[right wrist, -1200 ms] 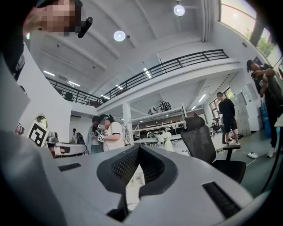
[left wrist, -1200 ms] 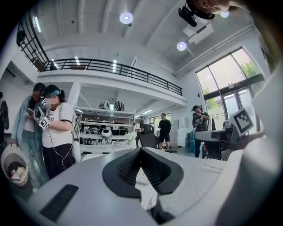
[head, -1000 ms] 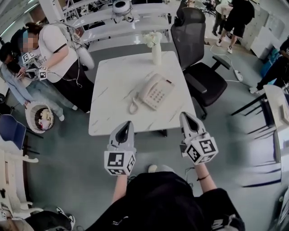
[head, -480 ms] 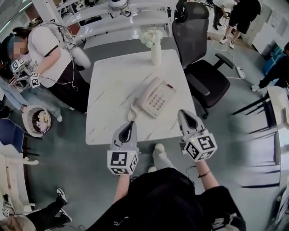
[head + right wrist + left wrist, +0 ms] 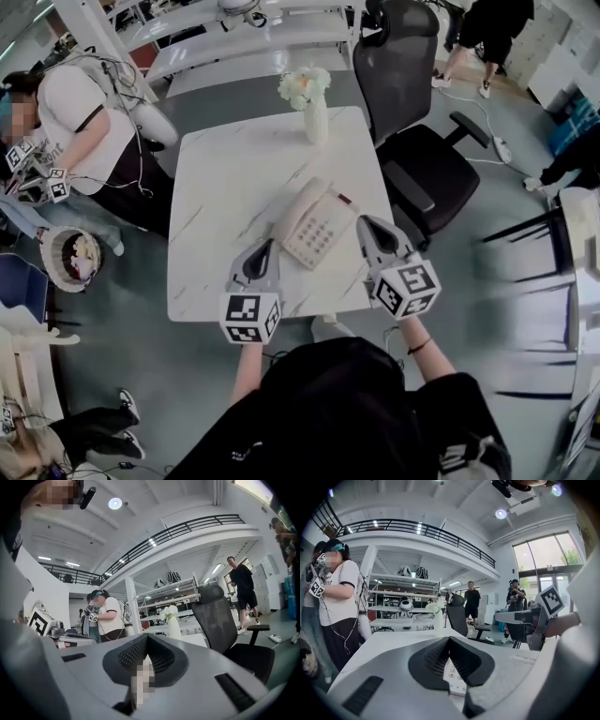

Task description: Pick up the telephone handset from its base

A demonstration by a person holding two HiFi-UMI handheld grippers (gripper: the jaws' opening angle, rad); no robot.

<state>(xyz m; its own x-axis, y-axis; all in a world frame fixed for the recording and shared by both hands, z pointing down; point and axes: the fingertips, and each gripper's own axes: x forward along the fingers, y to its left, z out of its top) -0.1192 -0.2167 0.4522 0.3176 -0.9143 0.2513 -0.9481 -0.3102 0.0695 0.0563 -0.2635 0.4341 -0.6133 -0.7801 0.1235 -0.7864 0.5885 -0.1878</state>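
A cream telephone (image 5: 319, 230) lies on the white marble table (image 5: 234, 169), its handset (image 5: 292, 214) resting along the base's left side. My left gripper (image 5: 267, 245) is shut and empty, its tip just left of the phone's near corner. My right gripper (image 5: 361, 223) tapers to a point, shut and empty, by the phone's right edge. In the left gripper view the jaws (image 5: 449, 638) meet, and the phone's keypad (image 5: 455, 672) shows below them. In the right gripper view the jaws (image 5: 147, 635) also meet, and the phone is hidden.
A white vase of flowers (image 5: 314, 105) stands at the table's far edge. A black office chair (image 5: 412, 141) sits at the table's right. A person with grippers (image 5: 80, 117) stands at the left, near a basket (image 5: 70, 258). Shelving lies behind.
Both grippers moved forward from in front of the table to over its near edge, ending on either side of the phone. Their jaws stayed shut.
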